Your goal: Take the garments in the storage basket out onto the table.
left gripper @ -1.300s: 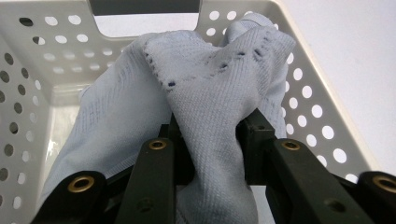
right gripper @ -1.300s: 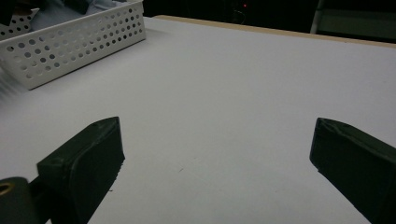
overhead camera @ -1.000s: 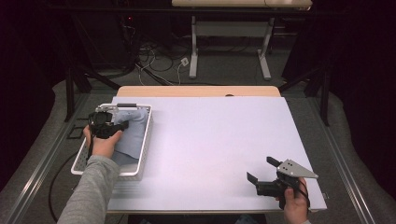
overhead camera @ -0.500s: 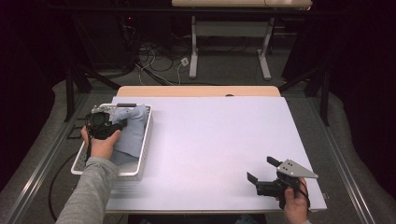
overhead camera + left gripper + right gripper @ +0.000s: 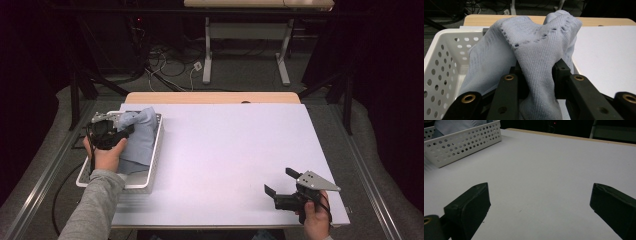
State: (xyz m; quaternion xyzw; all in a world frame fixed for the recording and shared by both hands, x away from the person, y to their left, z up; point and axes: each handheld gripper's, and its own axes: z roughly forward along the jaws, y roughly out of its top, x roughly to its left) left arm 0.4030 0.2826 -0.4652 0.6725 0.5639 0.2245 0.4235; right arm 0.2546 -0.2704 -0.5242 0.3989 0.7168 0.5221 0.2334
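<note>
A pale blue knitted cloth [image 5: 140, 135] hangs bunched above a white perforated basket [image 5: 154, 150] at the table's left edge. My left gripper [image 5: 125, 131] is shut on the cloth and lifts its upper part clear of the basket floor. In the left gripper view the cloth [image 5: 536, 57] is pinched between the two black jaws, with the basket wall [image 5: 441, 65] to the left. My right gripper [image 5: 279, 181] rests near the table's front right corner, jaws open and nothing between them. The right gripper view shows its fingertips [image 5: 474, 202] wide apart over bare tabletop.
The white tabletop [image 5: 235, 150] stretches between the two hands, with a wooden strip [image 5: 212, 97] along its far edge. The basket [image 5: 461, 142] shows at the upper left of the right gripper view. Table legs and cables lie on the floor beyond.
The left gripper has lifted the blue cloth higher out of the basket, so it now stands bunched above the rim. The right gripper has stayed where it was.
</note>
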